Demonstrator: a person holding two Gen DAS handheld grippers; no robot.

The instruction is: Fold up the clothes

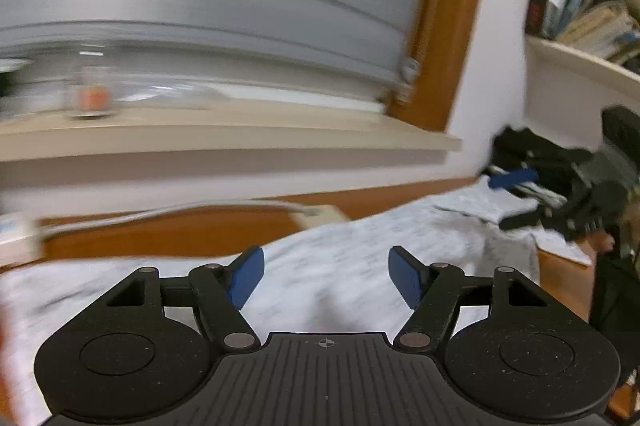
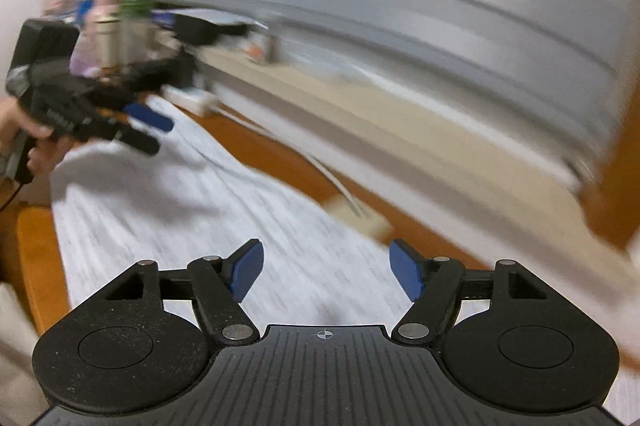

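While both the left gripper (image 1: 326, 276) and right gripper (image 2: 326, 272) hover with jaws apart and empty, pinch the grey garment (image 2: 168, 209) at its 2 table-edge corners

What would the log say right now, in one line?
left gripper: open, empty | right gripper: open, empty | grey cloth: lying on table, released

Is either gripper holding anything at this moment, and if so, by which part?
Nothing is held. The left gripper and the right gripper are both open above the light grey garment, with no cloth between their fingers.
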